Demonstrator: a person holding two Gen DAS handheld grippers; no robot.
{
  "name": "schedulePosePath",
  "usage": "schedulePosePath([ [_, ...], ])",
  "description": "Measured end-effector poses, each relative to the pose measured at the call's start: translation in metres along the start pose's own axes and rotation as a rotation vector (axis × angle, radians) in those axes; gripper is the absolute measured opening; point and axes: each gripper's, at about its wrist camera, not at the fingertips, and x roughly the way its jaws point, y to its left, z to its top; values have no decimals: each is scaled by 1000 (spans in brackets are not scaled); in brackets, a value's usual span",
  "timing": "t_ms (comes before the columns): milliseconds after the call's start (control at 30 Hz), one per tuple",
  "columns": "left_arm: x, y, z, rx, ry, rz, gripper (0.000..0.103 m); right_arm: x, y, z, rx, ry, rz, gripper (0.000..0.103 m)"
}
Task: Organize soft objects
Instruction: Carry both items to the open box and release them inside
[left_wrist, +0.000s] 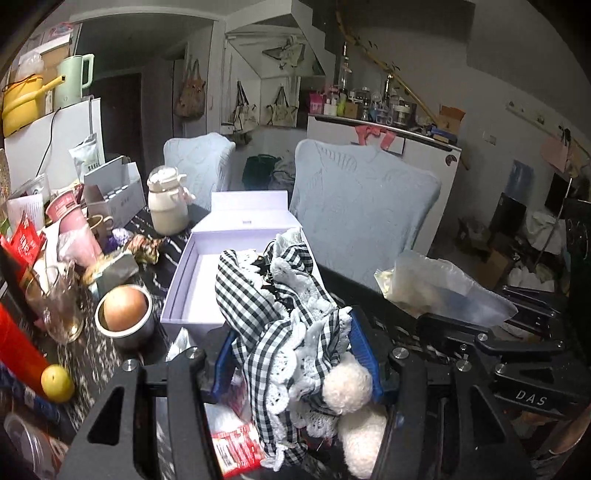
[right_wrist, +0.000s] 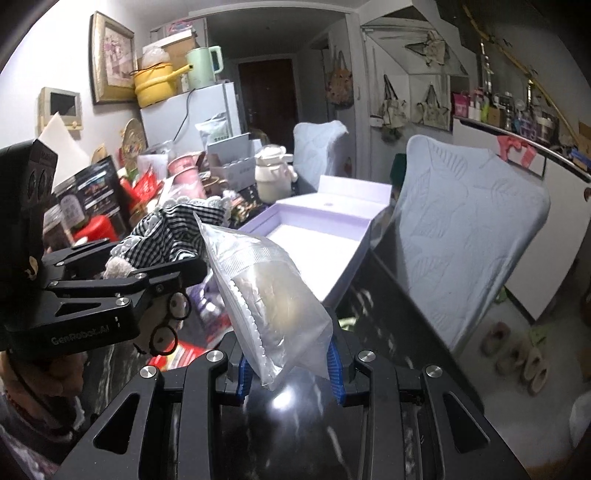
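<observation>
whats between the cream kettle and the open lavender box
Bare dark tabletop between the cream kettle and the lavender box, in the left wrist view.

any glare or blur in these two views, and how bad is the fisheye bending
Right wrist view: a bright glare spot on the glossy black table just below the clear plastic bag; the wall frame bows. Left wrist view: dimmer, with streaky blur on the patterned tabletop; the gingham cloth stays sharp. Both have dark, curved corners.
</observation>
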Motion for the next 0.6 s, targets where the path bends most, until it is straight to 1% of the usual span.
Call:
schedulePosePath([
  [200,20,12,24,6,-41,16,55,15,-10,24,9,-12,4,32],
  [400,45,24,52,22,-71,41,55,39,-17,51,-8,-17,12,32],
  [600,72,37,76,15,-80,53,55,69,-29,79,-25,-22,13,32],
])
